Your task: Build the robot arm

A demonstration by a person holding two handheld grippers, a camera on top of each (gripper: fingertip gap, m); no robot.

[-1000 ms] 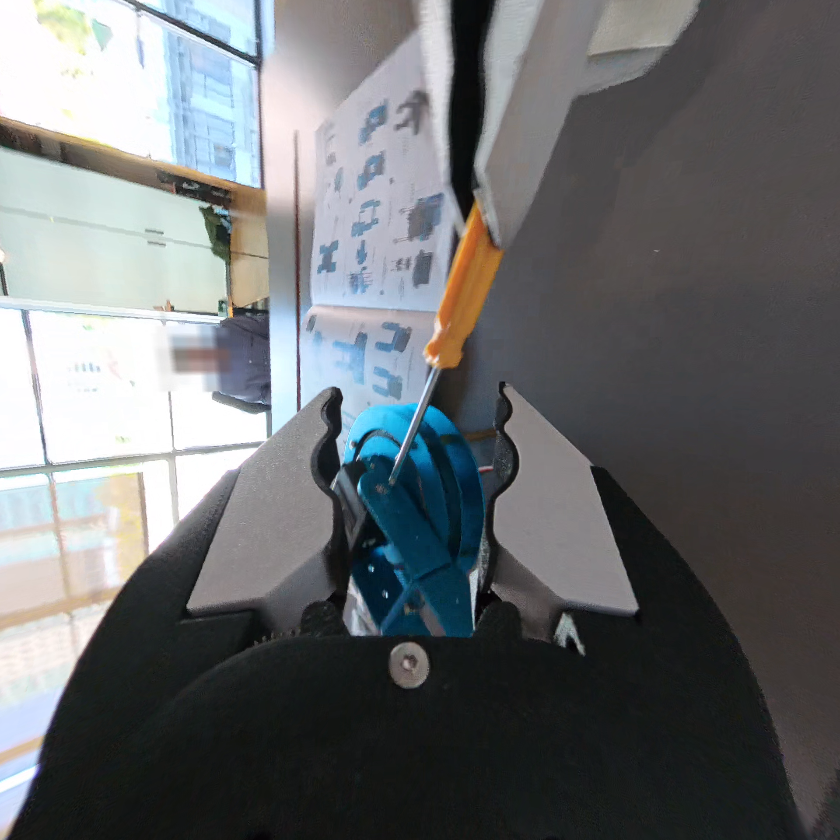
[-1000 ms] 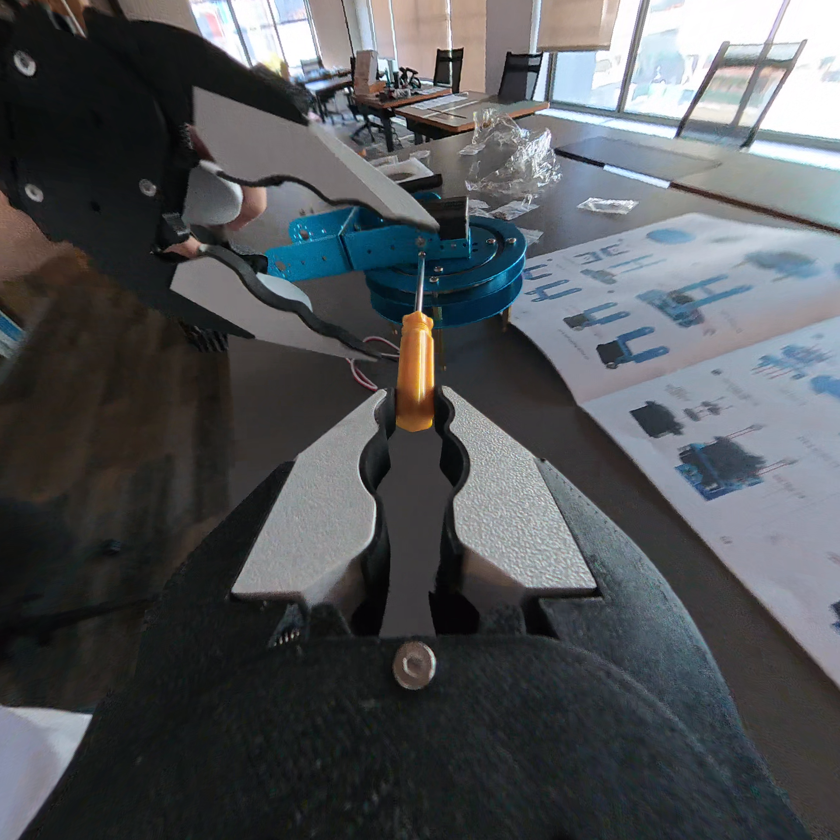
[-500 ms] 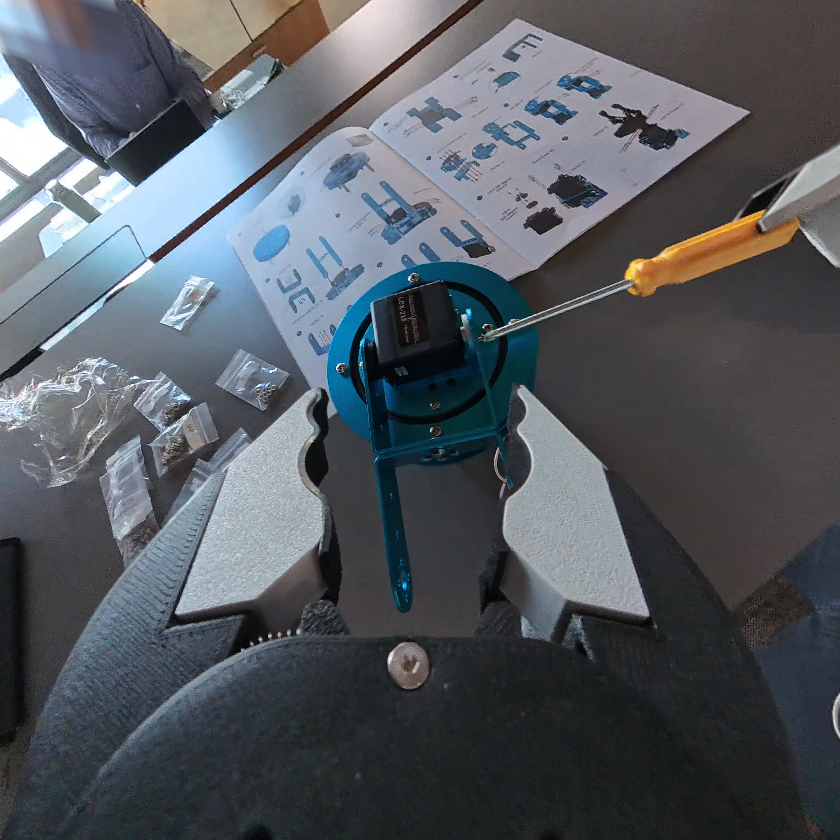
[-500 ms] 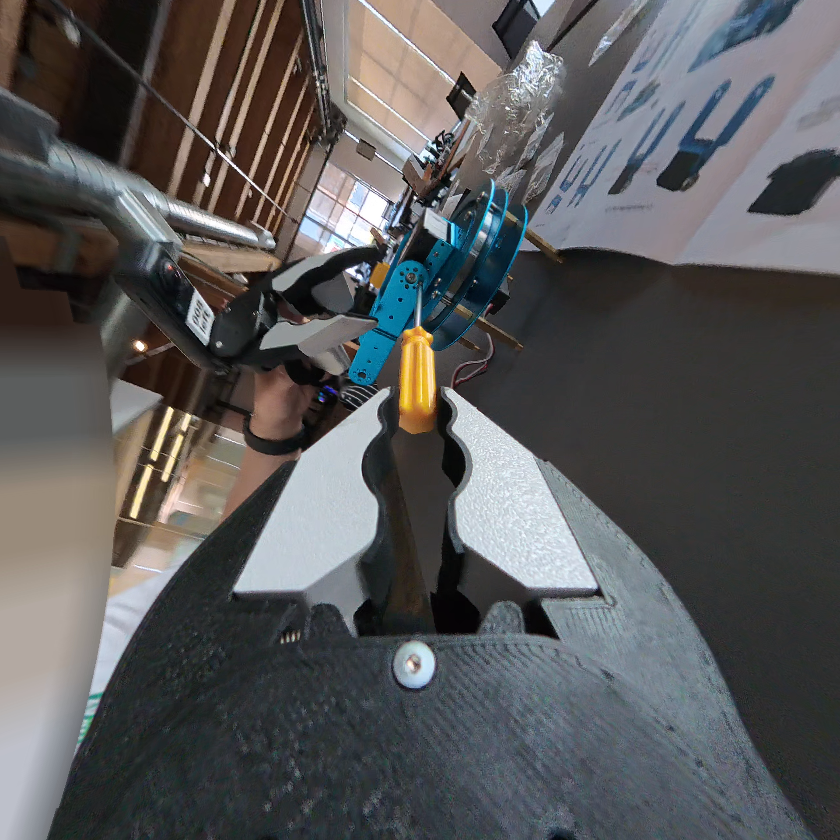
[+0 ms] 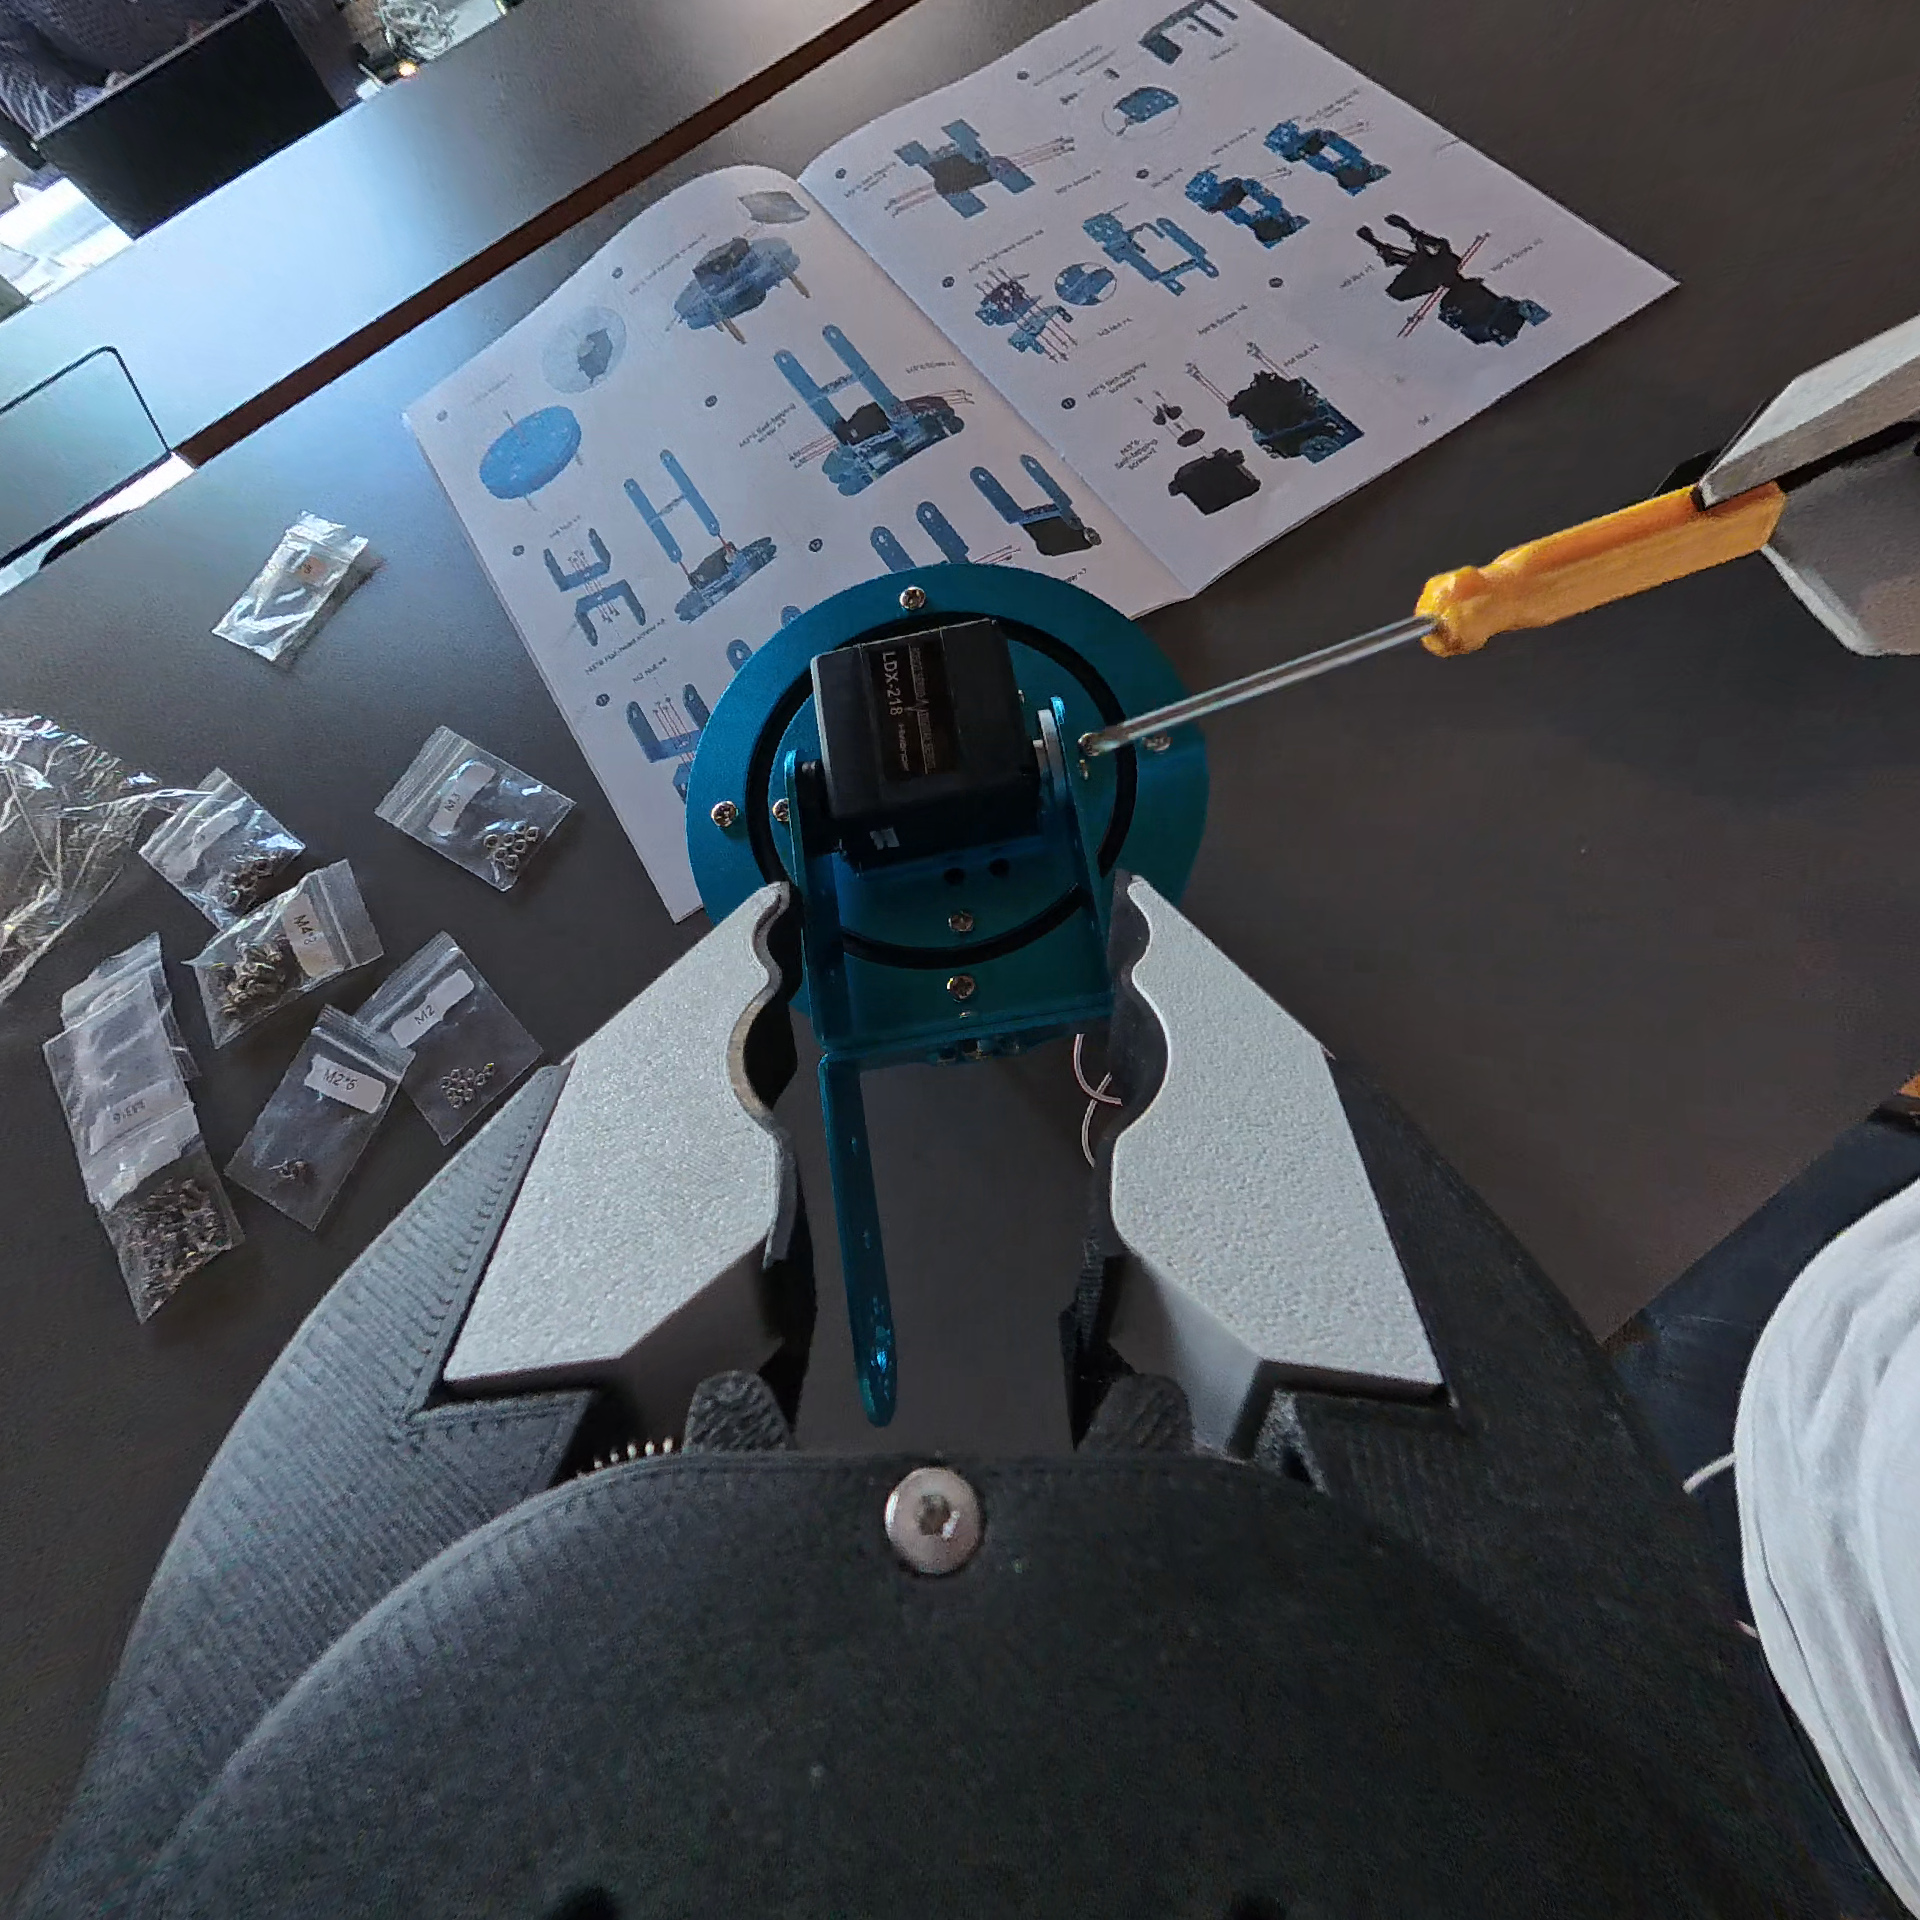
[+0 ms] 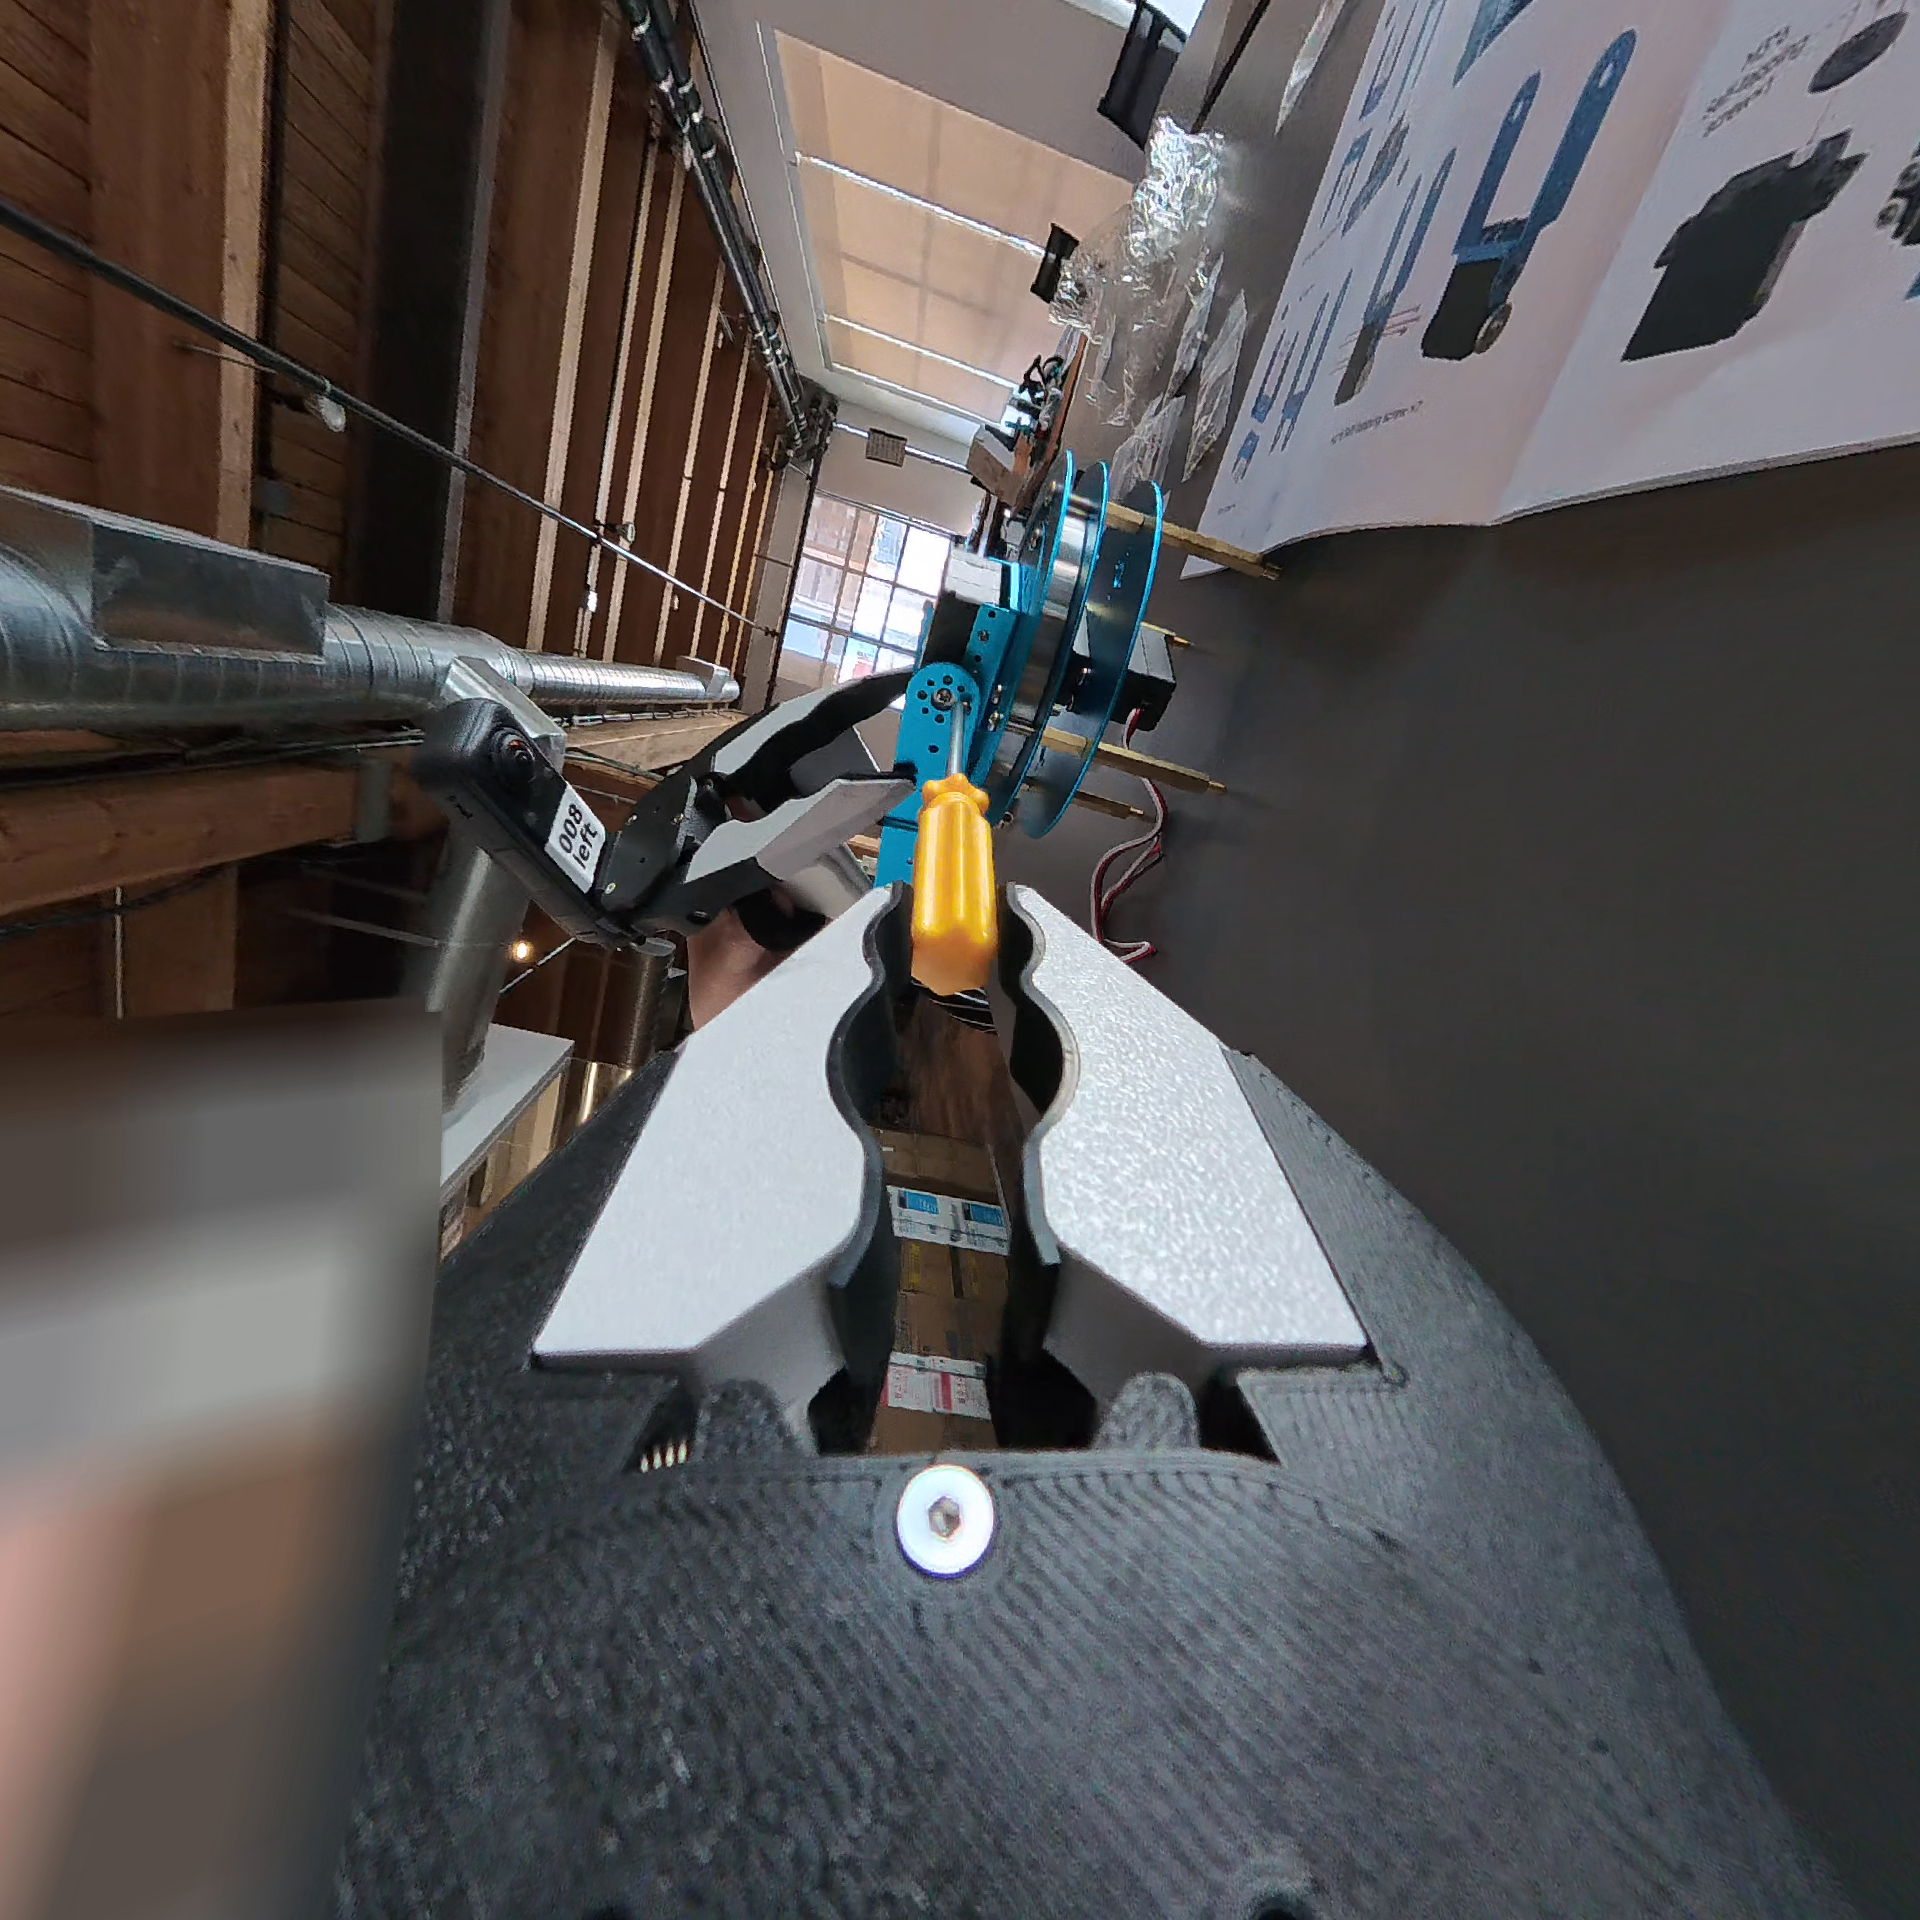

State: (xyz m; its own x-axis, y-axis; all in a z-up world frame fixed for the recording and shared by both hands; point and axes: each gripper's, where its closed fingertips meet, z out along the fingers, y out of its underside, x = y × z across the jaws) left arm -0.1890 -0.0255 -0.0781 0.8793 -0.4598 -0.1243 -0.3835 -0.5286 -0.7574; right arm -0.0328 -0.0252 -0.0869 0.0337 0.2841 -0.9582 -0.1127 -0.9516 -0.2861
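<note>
Left wrist view: left gripper point(image 5: 951, 940) clamped the blue bracket point(image 5: 940, 977) on the round base point(image 5: 1164, 790), over the dark table point(image 5: 1455, 935).

Right wrist view: right gripper point(image 6: 948, 940) pinched the yellow screwdriver point(image 6: 951, 883), tip at a bracket screw. Best kept coaxial, with steady pressure.

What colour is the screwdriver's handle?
Orange-yellow; the screwdriver handle shows best in the right wrist view, clamped in the right tool.

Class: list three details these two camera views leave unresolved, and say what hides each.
1. Left wrist view: whether the left gripper clamps the blue bracket; contact hidden by fingers.
2. Both views: the screw at the screwdriver tip, too small.
3. Right wrist view: lower left, blurred patch.
</note>
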